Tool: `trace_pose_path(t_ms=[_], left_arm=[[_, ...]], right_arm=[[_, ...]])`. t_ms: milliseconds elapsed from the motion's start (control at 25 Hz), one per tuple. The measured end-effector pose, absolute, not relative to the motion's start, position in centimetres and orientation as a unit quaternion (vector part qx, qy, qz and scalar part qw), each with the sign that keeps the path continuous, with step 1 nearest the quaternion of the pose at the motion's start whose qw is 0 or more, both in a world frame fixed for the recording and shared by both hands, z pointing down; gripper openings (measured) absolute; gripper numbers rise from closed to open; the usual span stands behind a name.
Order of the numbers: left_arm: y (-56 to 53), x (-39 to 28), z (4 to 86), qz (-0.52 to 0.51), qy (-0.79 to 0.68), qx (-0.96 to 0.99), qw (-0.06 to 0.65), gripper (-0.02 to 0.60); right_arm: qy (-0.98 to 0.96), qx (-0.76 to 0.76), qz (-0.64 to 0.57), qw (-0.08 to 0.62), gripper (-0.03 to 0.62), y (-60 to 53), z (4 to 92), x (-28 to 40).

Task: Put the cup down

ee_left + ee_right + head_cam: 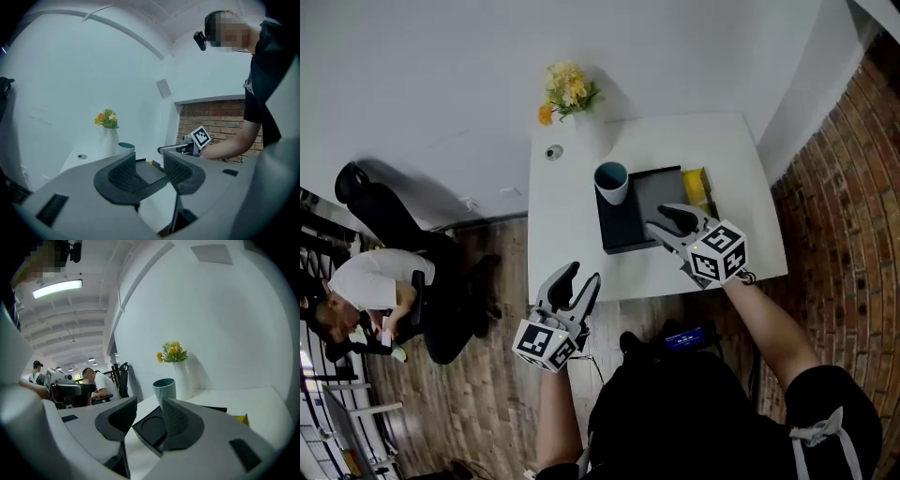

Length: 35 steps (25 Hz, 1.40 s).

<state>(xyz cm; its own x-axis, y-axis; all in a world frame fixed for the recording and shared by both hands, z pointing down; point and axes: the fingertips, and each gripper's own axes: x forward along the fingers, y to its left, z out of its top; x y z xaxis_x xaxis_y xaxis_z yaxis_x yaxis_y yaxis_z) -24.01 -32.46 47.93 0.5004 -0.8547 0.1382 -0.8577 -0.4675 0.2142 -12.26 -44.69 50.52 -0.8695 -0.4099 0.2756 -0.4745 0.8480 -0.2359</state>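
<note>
Teal cup (611, 181): upright, mouth up, standing on the far left corner of a black tray (628, 232). No tool touches it.

Tray: lies flat on the white desk (572, 244), right of centre. A yellow object (697, 186) lies at its right edge; what it is cannot be made out.

Right tool (667, 221): held over the near right part of the tray, pointing toward the cup and apart from it. Jaws apart, nothing between them; its own view shows only the tray and the cup beyond the gap.

Left tool (581, 277): held off the near edge of the desk, left of the tray. Jaws apart, empty.

Other items: white vase (581, 131) with yellow and orange flowers (567, 91) at the far edge of the desk; small round fitting (553, 152) in the desk top beside it. Person seated (370, 281) at left, well away from the desk. Brick wall (844, 206) at right.
</note>
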Motion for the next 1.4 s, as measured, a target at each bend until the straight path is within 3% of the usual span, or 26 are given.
trace_pose_path(t_ms=[200,320,480,600,720,1400], left_arm=[[-32.2,-22.5,47.3,0.001,-0.486,0.866,0.121,0.191],[-32.0,-21.6,47.0,-0.007,-0.489,0.864,0.117,0.179],[-31.8,-21.2,46.8,-0.018,-0.494,0.862,0.116,0.136],[-31.8,-22.1,46.8,-0.02,-0.505,0.855,0.112,0.04],[-31.4,-22.9,46.4,-0.018,-0.512,0.852,0.107,0.008],[-30.3,-23.7,46.4,-0.009,-0.52,0.847,0.107,0.008]], right_arm=[[-0.956,0.231,0.16,0.085,0.072,-41.6,48.3,-11.2],[-0.957,0.22,0.174,0.069,0.04,-39.8,47.5,-10.6],[-0.955,0.217,0.194,0.056,0.028,-38.3,47.4,-10.2],[-0.956,0.209,0.199,0.057,0.025,-38.5,47.8,-11.2],[-0.957,0.202,0.201,0.054,0.023,-38.6,47.5,-12.2],[-0.953,0.221,0.194,0.071,0.015,-39.3,48.0,-12.2]])
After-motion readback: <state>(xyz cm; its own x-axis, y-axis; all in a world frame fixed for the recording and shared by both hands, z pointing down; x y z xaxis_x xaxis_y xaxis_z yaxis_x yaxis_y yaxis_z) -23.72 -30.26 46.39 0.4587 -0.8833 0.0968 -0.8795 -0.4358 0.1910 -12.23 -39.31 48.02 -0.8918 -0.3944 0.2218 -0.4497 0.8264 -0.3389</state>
